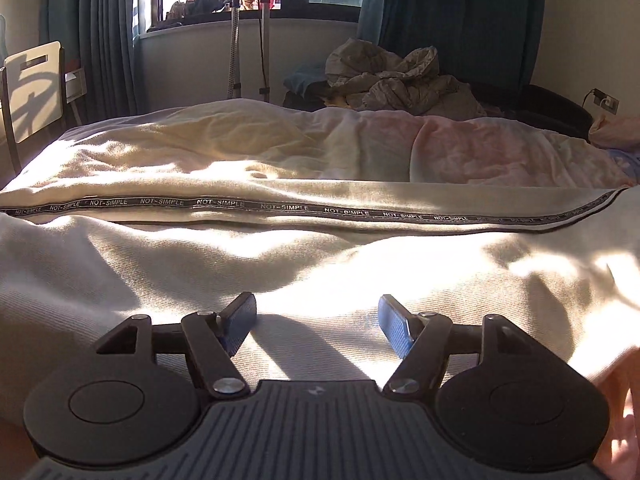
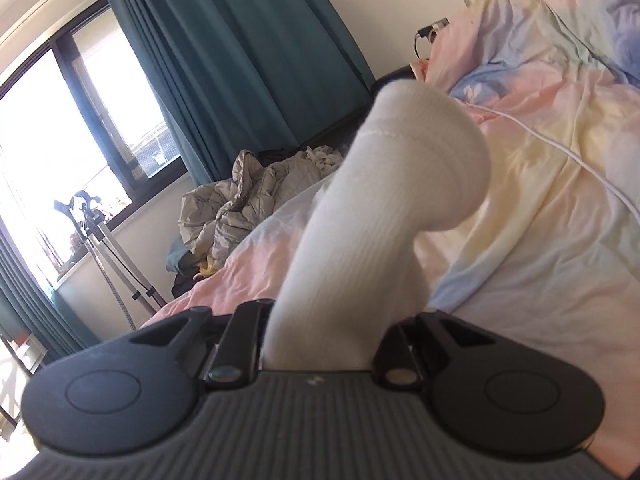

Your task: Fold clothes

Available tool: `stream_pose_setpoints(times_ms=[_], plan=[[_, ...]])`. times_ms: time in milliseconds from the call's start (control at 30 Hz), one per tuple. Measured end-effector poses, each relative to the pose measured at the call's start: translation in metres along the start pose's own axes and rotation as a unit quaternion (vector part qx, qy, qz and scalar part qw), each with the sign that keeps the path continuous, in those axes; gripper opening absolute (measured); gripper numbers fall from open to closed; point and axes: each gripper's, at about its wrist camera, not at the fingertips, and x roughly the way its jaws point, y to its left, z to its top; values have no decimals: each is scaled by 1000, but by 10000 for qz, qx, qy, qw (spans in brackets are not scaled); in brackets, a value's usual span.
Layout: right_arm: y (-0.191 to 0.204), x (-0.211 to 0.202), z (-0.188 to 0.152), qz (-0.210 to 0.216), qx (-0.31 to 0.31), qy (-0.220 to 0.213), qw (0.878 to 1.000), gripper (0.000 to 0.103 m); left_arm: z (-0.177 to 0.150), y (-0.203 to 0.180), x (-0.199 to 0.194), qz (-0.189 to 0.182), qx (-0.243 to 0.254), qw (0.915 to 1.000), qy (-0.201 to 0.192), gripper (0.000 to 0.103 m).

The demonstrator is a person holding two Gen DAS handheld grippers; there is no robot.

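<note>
A cream garment (image 1: 280,264) with a black "NOT-SIMPLE" tape stripe (image 1: 280,208) lies spread flat on the bed. My left gripper (image 1: 318,322) is open and empty, low over the garment's near part. My right gripper (image 2: 324,332) is shut on a white ribbed sock (image 2: 380,200), which sticks up from between the fingers above the pastel bedsheet (image 2: 540,140). The sock hides the right fingertips.
A pile of grey clothing (image 1: 400,76) lies beyond the bed's far edge, also in the right wrist view (image 2: 248,196). A garment steamer stand (image 1: 248,40) is by the window. A chair (image 1: 36,84) stands at left. A white cable (image 2: 560,152) crosses the sheet.
</note>
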Motion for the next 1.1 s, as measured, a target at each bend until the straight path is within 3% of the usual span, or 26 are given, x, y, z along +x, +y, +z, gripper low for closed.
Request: stream_pose_setpoints(times_ms=[200,300,433,500,667,700,933,1000,1100], plan=[[87,-28,-11,410,-1320,-512,9891,13,6,8,-14,-250,-218,9993,-145,71],[133,-41,-34,853,-1988,-597,9745,12,12,21,-24,-345,-501,9975,-351,71],[186,-49,-93,1390,-2514,-356,9572,12,20,44,-40,-379,-946,9925,-676,71],[205,-48,-130,1622,-2866,-99,9442,12,21,55,-47,-301,-1163,9896,-792,71],[226,-44,-221,2026,-3962,773,8922,12,19,75,-61,-307,-1779,9789,-956,71],[228,-45,-230,1959,-4110,729,8874,13,19,76,-62,-284,-1793,9787,-962,71],[249,-69,-216,2319,-4029,246,8850,12,21,80,-62,-339,-1956,9743,-1069,71],[256,-76,-224,2502,-4131,298,8751,12,21,79,-64,-295,-1922,9746,-1116,71],[261,-74,-248,2660,-4291,702,8603,14,20,80,-64,-279,-1907,9749,-1117,71]])
